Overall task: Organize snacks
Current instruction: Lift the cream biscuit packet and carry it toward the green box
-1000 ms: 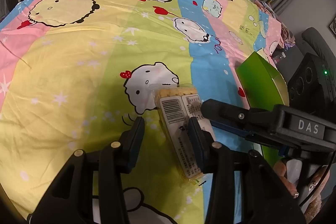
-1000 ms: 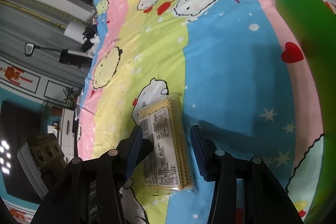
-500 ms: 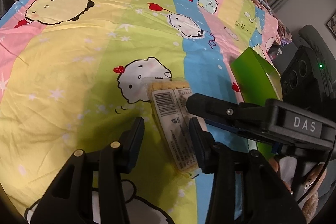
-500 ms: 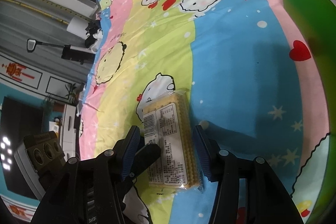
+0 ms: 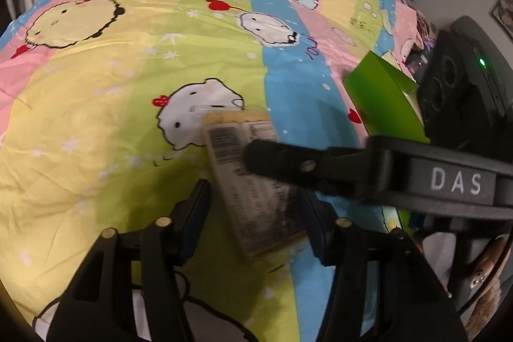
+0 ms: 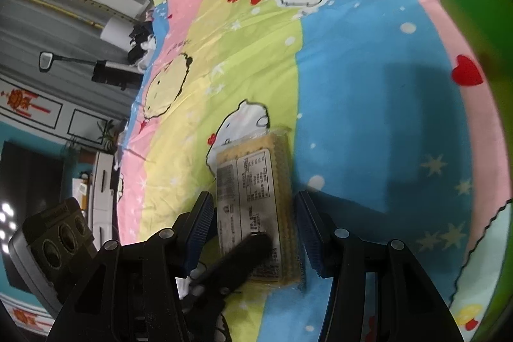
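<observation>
Barely started imo: the cracker packet (image 6: 256, 207) lies on the bed sheet (image 5: 96, 104), nowhere near the green box (image 5: 381, 98). Left claw (image 5: 253, 213) and right claw (image 6: 253, 223) both straddle it; the left has just been opening wider, both spread, pinching nothing.

Labelled yellow cracker pack (image 5: 256, 181) lies flat on bedsheet (image 5: 96, 117).

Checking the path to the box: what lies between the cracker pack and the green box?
Only bare bedsheet lies between the cracker pack and the green box, as the left wrist view shows.
</observation>
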The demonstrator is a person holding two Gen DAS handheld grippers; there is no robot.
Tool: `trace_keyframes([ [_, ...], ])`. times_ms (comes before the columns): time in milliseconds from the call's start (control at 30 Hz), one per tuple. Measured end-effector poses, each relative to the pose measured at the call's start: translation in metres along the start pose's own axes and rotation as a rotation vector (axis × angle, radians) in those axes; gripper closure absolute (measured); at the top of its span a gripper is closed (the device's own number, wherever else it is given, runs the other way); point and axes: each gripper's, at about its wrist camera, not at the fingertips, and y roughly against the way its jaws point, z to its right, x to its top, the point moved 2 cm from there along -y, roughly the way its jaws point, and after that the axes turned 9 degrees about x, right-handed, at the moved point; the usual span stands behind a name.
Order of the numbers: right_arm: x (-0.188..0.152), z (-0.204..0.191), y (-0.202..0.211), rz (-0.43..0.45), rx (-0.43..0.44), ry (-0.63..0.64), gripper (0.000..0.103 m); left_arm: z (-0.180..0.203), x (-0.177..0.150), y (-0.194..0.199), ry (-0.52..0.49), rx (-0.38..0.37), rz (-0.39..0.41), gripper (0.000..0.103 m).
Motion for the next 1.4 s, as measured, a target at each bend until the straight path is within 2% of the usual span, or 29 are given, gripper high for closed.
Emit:
trace_keyframes([
  [67,-0.001,-0.003,-0.002,0.001,-0.023,0.024,0.049,0.001,0.0,0.0,-0.003,0.015,0.014,0.052],
  [200,-0.004,-0.01,-0.004,0.015,-0.068,0.058,0.049,0.0,0.003,0.006,0.005,0.023,0.046,0.063],
  [400,-0.006,-0.026,0.01,0.055,-0.047,0.093,0.049,0.009,0.009,0.027,-0.027,0.06,0.122,0.063],
  [767,-0.009,-0.064,0.069,0.21,-0.024,0.195,0.049,0.047,0.022,0.079,-0.102,0.077,0.278,0.063],
  [1400,-0.021,-0.075,0.142,0.376,-0.014,0.248,0.049,0.104,0.025,0.116,-0.186,0.058,0.388,0.063],
])
